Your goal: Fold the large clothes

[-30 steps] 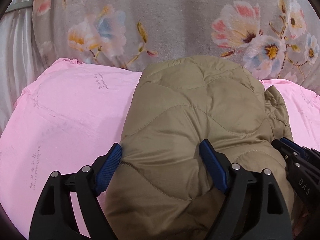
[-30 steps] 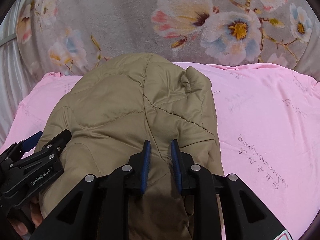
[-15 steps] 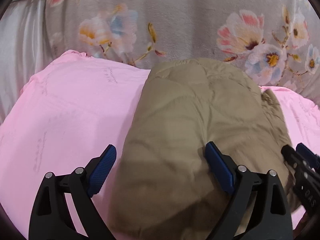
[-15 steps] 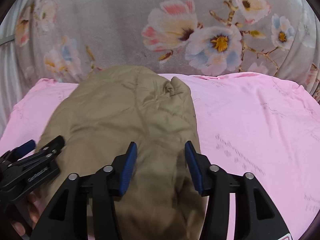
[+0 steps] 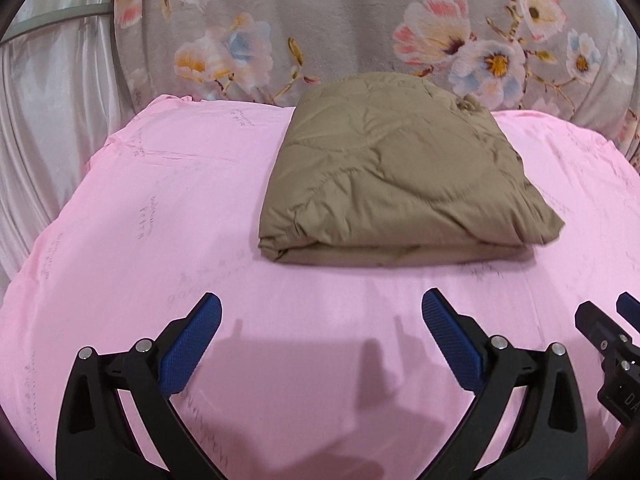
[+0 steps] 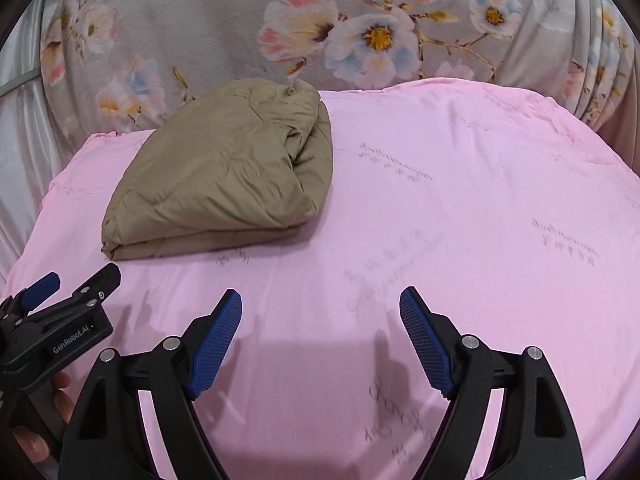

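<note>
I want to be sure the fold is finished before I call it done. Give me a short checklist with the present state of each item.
1. Jacket folded into one compact bundle: ok.
2. Bundle lies wholly on the pink sheet, not over its edge: ok.
3. Left gripper clear of the jacket, nothing between its fingers, jaws opening: ok.
4. Right gripper clear of the jacket, nothing between its fingers, jaws opening: ok.
5. Right side of the bundle tidy: not ok, a bunched flap puffs out there.
6. Far edge of the bundle neat: cannot tell, hidden behind the top.
</note>
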Demonstrator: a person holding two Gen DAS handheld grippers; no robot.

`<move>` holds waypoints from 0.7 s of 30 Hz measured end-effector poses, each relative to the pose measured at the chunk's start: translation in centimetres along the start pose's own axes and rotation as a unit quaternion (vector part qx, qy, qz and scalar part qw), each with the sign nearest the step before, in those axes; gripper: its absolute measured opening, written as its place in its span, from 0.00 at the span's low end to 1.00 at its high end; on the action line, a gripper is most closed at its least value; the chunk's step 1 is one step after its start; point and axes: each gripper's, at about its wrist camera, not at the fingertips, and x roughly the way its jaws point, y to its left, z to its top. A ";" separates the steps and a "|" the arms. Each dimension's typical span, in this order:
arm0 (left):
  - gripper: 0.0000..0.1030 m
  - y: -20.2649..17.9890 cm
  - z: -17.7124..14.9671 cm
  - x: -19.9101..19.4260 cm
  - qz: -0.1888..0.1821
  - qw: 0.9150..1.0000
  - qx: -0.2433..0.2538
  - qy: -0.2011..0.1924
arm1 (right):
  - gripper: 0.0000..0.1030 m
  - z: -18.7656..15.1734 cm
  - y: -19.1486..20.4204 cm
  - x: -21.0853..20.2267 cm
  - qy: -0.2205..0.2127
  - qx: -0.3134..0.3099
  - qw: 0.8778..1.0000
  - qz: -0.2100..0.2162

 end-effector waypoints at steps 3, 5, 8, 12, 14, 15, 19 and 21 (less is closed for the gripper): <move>0.95 -0.5 -0.9 -0.9 0.007 1.000 0.007 0.008 | 0.77 -1.3 0.7 -0.8 0.010 -0.017 1.000 -0.010; 0.95 -0.6 -1.6 -1.3 0.008 1.000 0.005 0.015 | 0.77 -2.0 1.0 -1.3 0.011 -0.025 1.000 -0.011; 0.95 -0.7 -2.1 -1.9 0.016 1.000 0.006 0.018 | 0.79 -2.6 1.0 -1.9 0.010 -0.025 1.000 -0.011; 0.95 -0.9 -2.6 -2.0 0.021 0.999 0.008 0.028 | 0.80 -2.5 1.0 -1.5 0.019 -0.026 0.999 -0.012; 0.95 -0.9 -2.7 -2.0 0.021 0.999 0.009 0.029 | 0.80 -2.5 1.2 -1.1 0.027 -0.031 0.999 -0.011; 0.95 -0.9 -2.7 -1.9 0.020 0.999 0.010 0.032 | 0.80 -2.5 1.2 -1.0 0.030 -0.032 0.999 -0.009; 0.95 -1.1 -2.8 -1.3 0.022 0.999 0.016 0.043 | 0.80 -2.7 1.4 -0.3 0.046 -0.037 0.998 -0.025; 0.95 -1.3 -2.8 -1.2 0.023 0.999 0.021 0.045 | 0.80 -2.7 1.5 -0.2 0.048 -0.039 0.998 -0.018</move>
